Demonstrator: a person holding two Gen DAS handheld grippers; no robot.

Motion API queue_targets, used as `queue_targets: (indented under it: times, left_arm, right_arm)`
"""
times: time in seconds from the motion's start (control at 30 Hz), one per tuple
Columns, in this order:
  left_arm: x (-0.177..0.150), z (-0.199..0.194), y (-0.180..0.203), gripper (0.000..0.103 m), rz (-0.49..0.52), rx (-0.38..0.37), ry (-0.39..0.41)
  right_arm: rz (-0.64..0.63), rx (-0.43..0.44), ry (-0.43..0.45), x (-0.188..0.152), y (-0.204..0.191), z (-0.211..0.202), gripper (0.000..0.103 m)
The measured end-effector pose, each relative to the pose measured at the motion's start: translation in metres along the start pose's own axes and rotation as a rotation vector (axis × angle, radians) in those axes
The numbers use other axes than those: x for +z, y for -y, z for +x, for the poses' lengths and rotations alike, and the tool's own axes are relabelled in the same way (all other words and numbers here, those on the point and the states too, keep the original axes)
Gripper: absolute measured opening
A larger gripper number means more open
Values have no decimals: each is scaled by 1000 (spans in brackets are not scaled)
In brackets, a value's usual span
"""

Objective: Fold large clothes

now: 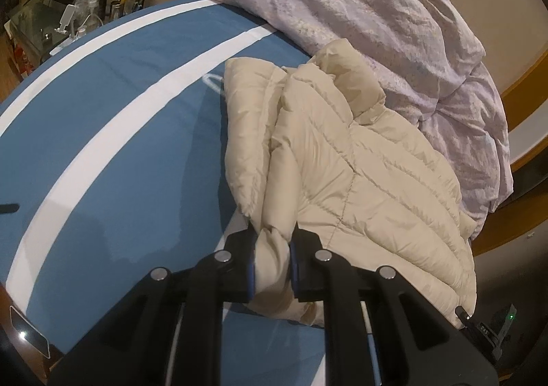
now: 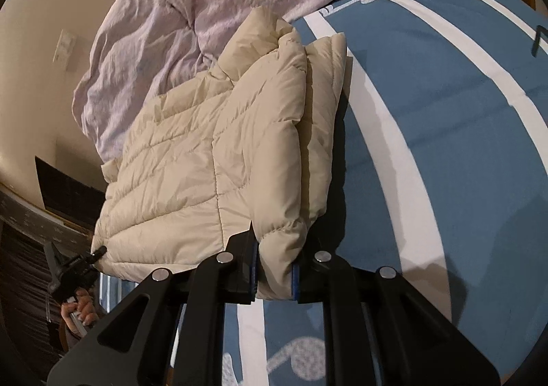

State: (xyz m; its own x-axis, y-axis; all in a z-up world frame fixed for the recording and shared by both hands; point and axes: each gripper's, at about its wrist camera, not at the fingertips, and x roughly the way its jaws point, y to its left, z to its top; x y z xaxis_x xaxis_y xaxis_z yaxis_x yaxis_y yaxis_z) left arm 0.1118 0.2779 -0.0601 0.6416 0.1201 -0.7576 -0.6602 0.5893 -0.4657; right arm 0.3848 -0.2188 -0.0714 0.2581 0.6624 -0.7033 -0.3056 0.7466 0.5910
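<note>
My left gripper [image 1: 272,266] and right gripper [image 2: 274,269] are each clamping a corner of the cream puffer jacket [image 1: 359,163], keeping its folded layers aligned on the bed [image 1: 102,112].

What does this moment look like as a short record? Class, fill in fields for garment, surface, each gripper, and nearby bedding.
garment: cream puffer jacket, already folded over on itself, lying flat
surface: blue bedsheet with white stripes
left gripper: shut on a jacket corner at the near edge
right gripper: shut on the other near corner
nearby bedding: crumpled pale lilac duvet, behind the jacket and touching it
fold state: layers stacked, collar end toward the duvet
</note>
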Motion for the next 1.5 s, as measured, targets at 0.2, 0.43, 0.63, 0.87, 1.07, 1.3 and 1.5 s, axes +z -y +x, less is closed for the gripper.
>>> queue_targets:
  times: [0.2,0.43,0.63,0.87,1.07,1.3,1.5]
  left_arm:
    - [-4,2,-7,22,-19,13,-13]
    - [-3,9,-14,57,-61,64,-36]
    - [-4,13,-18,61,-89,36,-49]
    - [-5,16,-11,65,-107,15,-47]
    - [-3,20,-14,67,-147,-8,-42]
    - [3,25,-13,65,-198,-19,-21]
    - [3,26,-12,35,-218,-41,-11]
  right_arm:
    - [-81,-98,18,-11,-10,-2,22]
    - [-194,-316,203,1,-35,-30,41]
    - [-313,-263,236,5,-69,-20,41]
    - [-437,-316,193,-4,-93,27,41]
    - [-442,-372,120,-13,-77,63,41]
    - [-473,-394,105,-18,-78,73,41]
    - [-474,-377,114,-19,-76,73,41]
